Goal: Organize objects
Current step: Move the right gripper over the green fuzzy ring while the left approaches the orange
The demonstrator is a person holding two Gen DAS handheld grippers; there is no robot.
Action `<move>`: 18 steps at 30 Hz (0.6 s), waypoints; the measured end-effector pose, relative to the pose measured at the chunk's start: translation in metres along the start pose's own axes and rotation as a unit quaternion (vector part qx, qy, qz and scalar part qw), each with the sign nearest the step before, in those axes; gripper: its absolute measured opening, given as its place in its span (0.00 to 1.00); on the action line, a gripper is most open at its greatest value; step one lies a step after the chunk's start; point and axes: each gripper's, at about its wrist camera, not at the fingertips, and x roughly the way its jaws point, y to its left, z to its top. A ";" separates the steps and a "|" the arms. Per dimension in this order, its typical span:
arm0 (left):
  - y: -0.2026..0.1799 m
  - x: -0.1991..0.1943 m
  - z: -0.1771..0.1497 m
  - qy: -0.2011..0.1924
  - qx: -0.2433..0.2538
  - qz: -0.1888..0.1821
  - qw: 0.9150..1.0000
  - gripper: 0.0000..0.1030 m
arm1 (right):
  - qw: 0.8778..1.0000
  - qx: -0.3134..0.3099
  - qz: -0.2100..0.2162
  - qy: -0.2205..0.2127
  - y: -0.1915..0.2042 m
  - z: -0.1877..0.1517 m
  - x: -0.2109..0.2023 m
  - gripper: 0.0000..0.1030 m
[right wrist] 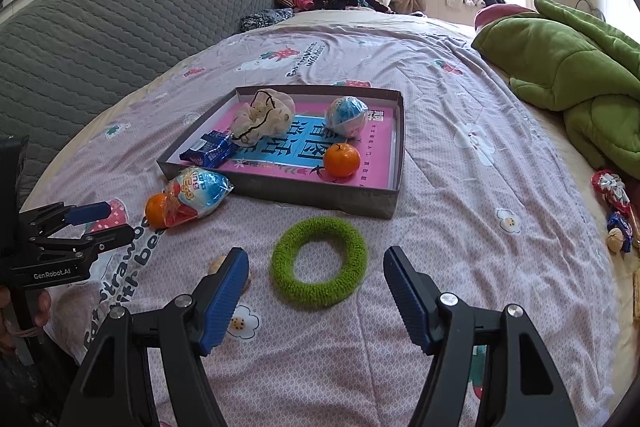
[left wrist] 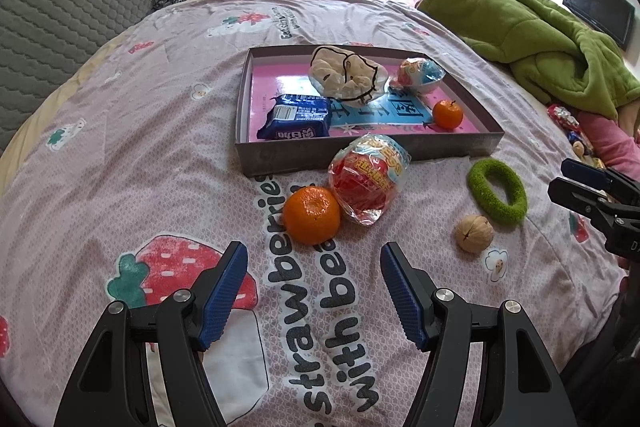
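Left wrist: left gripper (left wrist: 314,259) spread wide, empty, just short of orange (left wrist: 311,214) touching wrapped snack (left wrist: 368,177) before tray (left wrist: 362,149).

Right wrist: right gripper (right wrist: 316,265) spread, empty, flanking green ring (right wrist: 319,261) near tray (right wrist: 320,194).

Left hand-held gripper (left wrist: 313,263) up close: matte black linkage arms, each finger faced with a blue pad (left wrist: 224,297) in fine cross-hatch grip texture, and round silver screw heads (left wrist: 182,294) capping the pivots. Right hand-held gripper (right wrist: 316,267) is the same build, black frame, blue textured pads (right wrist: 408,297), bright silver screws (right wrist: 447,299). From the right wrist view, white "GenRobot.AI" lettering (right wrist: 52,275) sits on the left unit's black body, and below it a sliver of skin, probably fingers (right wrist: 40,307), at the handle.
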 end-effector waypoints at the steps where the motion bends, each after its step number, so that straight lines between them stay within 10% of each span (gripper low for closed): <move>1: 0.000 0.000 -0.001 0.001 0.000 0.000 1.000 0.68 | 1.000 0.001 -0.001 0.000 0.000 -0.001 0.000 0.68; 18: -0.001 0.017 -0.012 0.030 0.005 0.009 0.999 0.69 | 1.000 0.012 -0.006 0.017 -0.005 -0.008 0.009 0.67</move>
